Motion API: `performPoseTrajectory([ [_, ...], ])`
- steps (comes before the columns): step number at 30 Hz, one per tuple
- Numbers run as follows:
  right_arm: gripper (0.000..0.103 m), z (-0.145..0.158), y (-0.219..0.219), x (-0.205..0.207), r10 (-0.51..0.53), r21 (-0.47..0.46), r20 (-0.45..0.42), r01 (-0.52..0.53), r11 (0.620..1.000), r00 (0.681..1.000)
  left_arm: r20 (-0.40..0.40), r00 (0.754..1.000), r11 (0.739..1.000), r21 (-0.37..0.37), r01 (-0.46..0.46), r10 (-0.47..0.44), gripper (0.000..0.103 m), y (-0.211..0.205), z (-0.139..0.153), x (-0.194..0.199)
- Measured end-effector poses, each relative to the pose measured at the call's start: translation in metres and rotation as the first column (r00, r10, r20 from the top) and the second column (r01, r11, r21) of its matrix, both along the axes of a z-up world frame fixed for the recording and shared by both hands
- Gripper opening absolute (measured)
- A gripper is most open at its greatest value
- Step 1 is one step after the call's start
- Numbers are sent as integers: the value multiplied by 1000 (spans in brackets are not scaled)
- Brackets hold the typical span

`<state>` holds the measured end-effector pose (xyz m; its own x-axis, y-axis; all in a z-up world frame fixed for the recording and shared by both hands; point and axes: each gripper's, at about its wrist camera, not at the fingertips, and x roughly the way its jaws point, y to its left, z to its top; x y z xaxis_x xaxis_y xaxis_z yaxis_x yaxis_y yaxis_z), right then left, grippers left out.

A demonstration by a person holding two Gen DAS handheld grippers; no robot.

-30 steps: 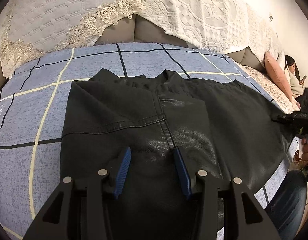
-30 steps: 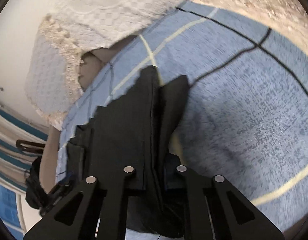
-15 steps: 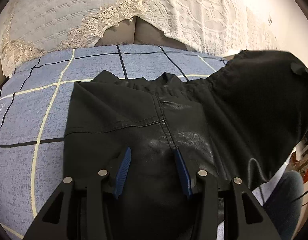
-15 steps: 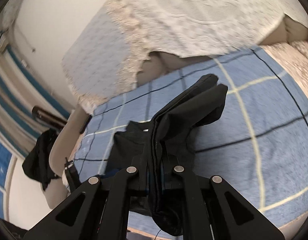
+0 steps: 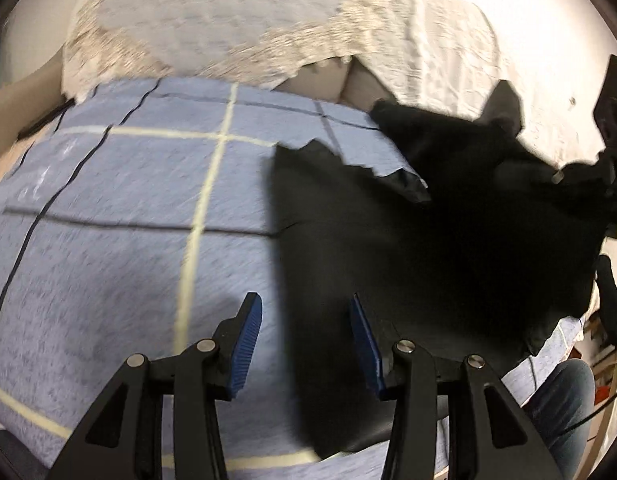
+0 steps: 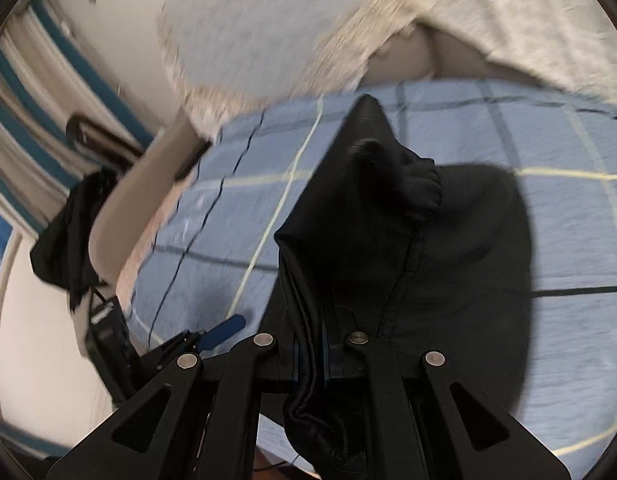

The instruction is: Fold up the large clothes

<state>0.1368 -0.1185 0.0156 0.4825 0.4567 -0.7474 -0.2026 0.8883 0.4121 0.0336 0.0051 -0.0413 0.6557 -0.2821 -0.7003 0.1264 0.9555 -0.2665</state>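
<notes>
Right wrist view first: the right gripper (image 6: 310,354) has its black jaws clamped on a bunched edge of the large black leather-like jacket (image 6: 392,248), whose fold rises between the fingers and hangs below them. From that grip the jacket spreads away over the blue quilted cover with cream and black grid lines (image 6: 580,240), a gathered cuff lying near the jacket's middle. Left of the jacket, the left gripper (image 6: 212,334) shows as a blue pad tip over the cover. Beyond the jacket's far edge hangs a cream lace-trimmed throw (image 6: 268,36). In the left wrist view the left gripper (image 5: 304,344) stands partly open with nothing between its blue ribbed pads (image 5: 246,344), hovering at the jacket's (image 5: 428,260) left edge, one pad over the cover (image 5: 108,240) and the other over the jacket. Right of the jacket, a person's blue-jeaned leg (image 5: 564,404) is visible.
</notes>
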Motion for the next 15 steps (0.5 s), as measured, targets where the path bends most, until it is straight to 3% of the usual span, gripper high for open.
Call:
performPoseTrajectory([
  [3, 8, -33, 31, 8, 43, -28, -62, -45, 999, 997, -8, 1000, 999, -27, -22, 22, 47, 14, -5, -6],
  [6, 17, -55, 41, 12, 55, -59, -87, -60, 996, 995, -18, 999, 998, -37, -42, 41, 47, 25, -8, -12],
  [11, 40, -35, 32, 7, 65, 99, -54, -59, 993, 996, -36, 998, 996, -67, -60, 58, 47, 39, -10, -23],
  [15, 42, 0, 20, -12, 91, 188, 50, -99, 977, 995, -20, 998, 995, -78, -55, 54, 47, 42, 0, -28],
])
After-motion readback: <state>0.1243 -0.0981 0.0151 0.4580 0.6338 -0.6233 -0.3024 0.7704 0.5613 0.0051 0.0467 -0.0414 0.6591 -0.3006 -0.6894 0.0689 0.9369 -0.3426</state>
